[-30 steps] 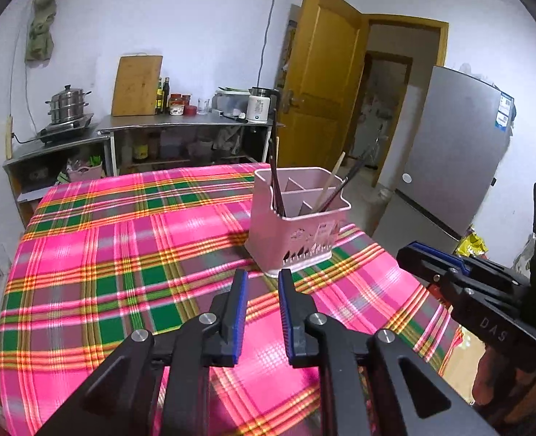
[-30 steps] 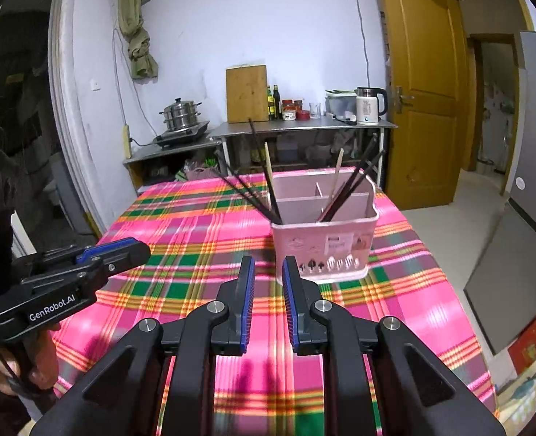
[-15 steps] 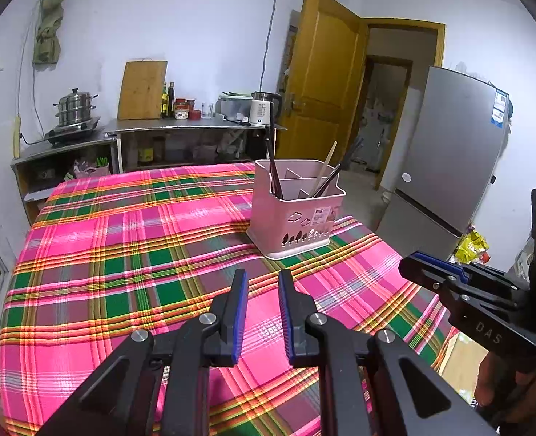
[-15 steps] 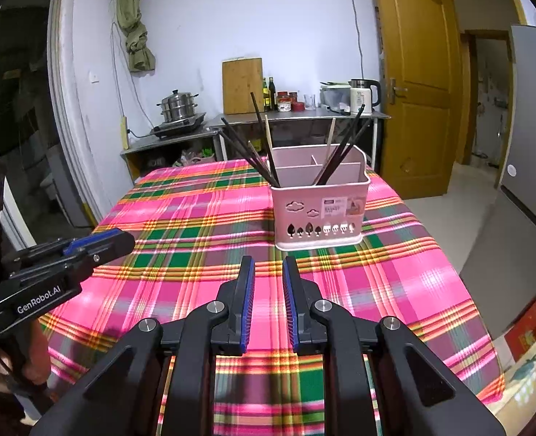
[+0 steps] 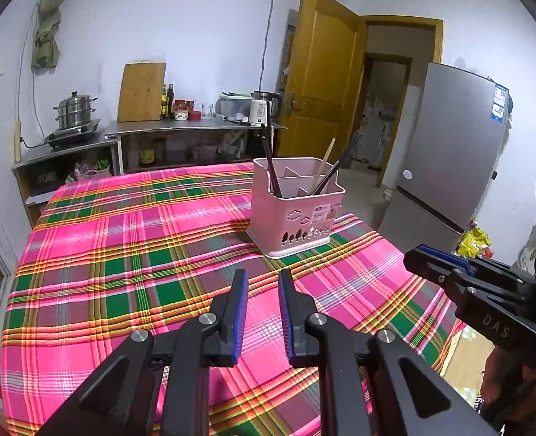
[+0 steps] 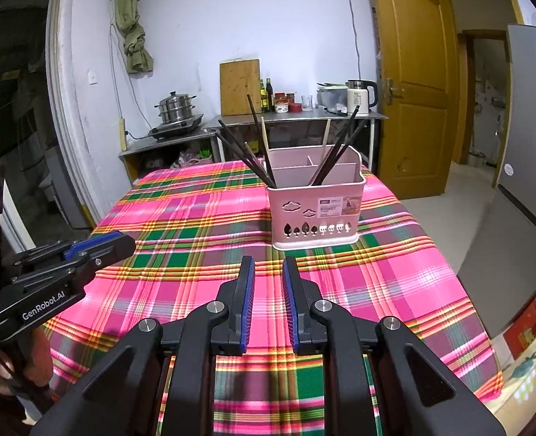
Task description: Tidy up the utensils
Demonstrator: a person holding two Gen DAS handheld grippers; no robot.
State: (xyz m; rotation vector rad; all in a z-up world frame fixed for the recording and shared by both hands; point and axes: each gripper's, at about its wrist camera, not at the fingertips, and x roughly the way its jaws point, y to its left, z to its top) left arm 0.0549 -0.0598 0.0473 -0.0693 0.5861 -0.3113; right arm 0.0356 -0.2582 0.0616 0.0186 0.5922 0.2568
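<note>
Pink caddy [image 6: 315, 203] of chopsticks [image 6: 257, 152] stands on a plaid table [image 6: 195, 225], ahead of both grippers. Left gripper [image 5: 260, 283] and right gripper [image 6: 268, 270] hover empty, fingers slightly apart, clamping nothing.

The right gripper [image 6: 268, 272] hangs over the near part of the plaid worktop [image 6: 180, 225], its jaws slightly apart with nothing between them. Farther off stands a pink holder [image 6: 317, 210] with chopsticks [image 6: 257, 152]. The left gripper [image 6: 97, 245] hovers at left.
</note>
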